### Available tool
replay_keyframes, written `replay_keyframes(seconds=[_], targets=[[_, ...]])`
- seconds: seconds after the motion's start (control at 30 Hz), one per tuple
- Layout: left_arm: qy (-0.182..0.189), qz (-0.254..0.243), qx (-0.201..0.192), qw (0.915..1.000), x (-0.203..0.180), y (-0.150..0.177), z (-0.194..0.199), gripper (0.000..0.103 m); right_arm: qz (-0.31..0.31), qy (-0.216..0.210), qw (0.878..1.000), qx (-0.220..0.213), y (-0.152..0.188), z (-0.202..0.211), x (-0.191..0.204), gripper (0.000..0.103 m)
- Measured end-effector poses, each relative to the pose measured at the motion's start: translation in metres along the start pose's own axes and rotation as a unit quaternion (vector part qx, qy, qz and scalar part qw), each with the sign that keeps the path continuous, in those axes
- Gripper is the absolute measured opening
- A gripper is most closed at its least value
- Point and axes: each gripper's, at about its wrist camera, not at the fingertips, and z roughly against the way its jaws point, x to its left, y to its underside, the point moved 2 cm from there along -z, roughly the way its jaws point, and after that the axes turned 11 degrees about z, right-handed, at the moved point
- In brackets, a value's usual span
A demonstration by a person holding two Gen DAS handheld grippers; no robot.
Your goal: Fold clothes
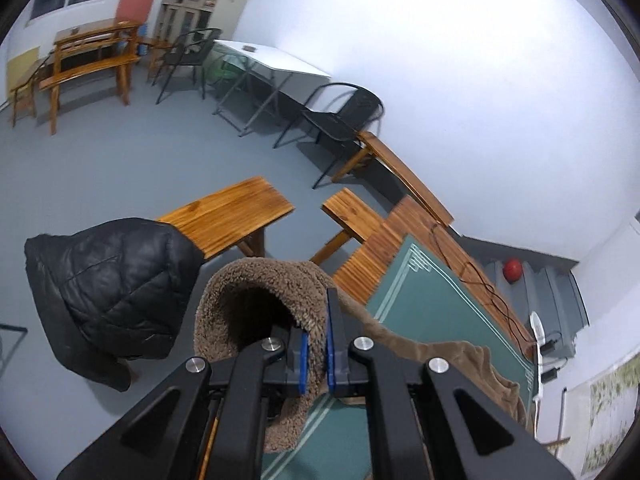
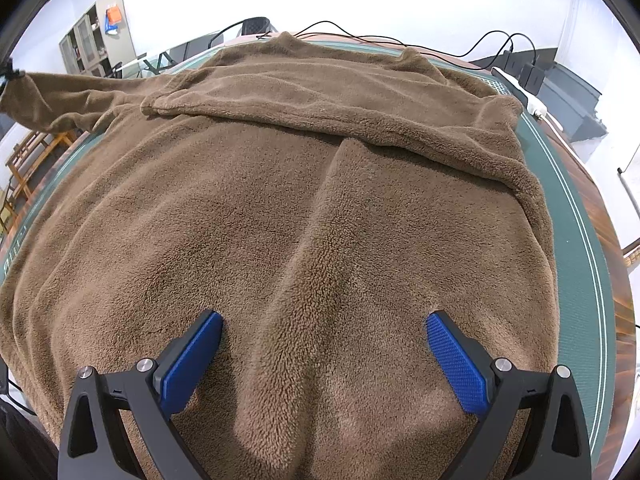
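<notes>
We have the brown fleece garment (image 2: 280,208) spread over the green-matted table (image 2: 580,216), one sleeve already folded across its far end; most folding remains; our left gripper (image 1: 316,344) has its jaws clenched on the other cuff; our right gripper (image 2: 324,356) rests released on the body; no containers show.

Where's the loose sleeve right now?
Pinched in the left gripper, lifted off the green mat's left edge; in the right wrist view the sleeve stretches far-left.
</notes>
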Motion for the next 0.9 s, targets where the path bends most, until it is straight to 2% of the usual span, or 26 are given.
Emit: replay_keyframes(seconds=[0.2,0.3,0.47,0.57,0.73,0.9], targets=[[0.026,0.000,0.036,0.9990,-0.032,0.002,0.001,0.007,-0.001,0.001,1.000,-0.001,0.000,0.000,0.000,0.103],[0.036,-0.020,0.038,0.9984,-0.058,0.005,0.007,0.007,-0.001,0.001,1.000,-0.002,0.001,0.001,-0.001,0.103],[0.077,-0.064,0.057,0.9933,-0.115,0.027,0.010,0.007,-0.002,0.002,1.000,-0.003,0.001,0.001,-0.001,0.103],[0.101,-0.093,0.081,0.9872,-0.154,0.049,0.001,0.007,-0.002,0.002,1.000,-0.003,0.002,0.001,-0.001,0.103],[0.135,-0.142,0.129,0.9722,-0.217,0.098,-0.020,0.007,-0.001,0.002,1.000,-0.004,0.002,0.001,-0.001,0.103],[0.162,-0.181,0.180,0.9532,-0.275,0.155,-0.044,0.007,-0.002,0.002,1.000,-0.005,0.001,0.001,-0.001,0.103]])
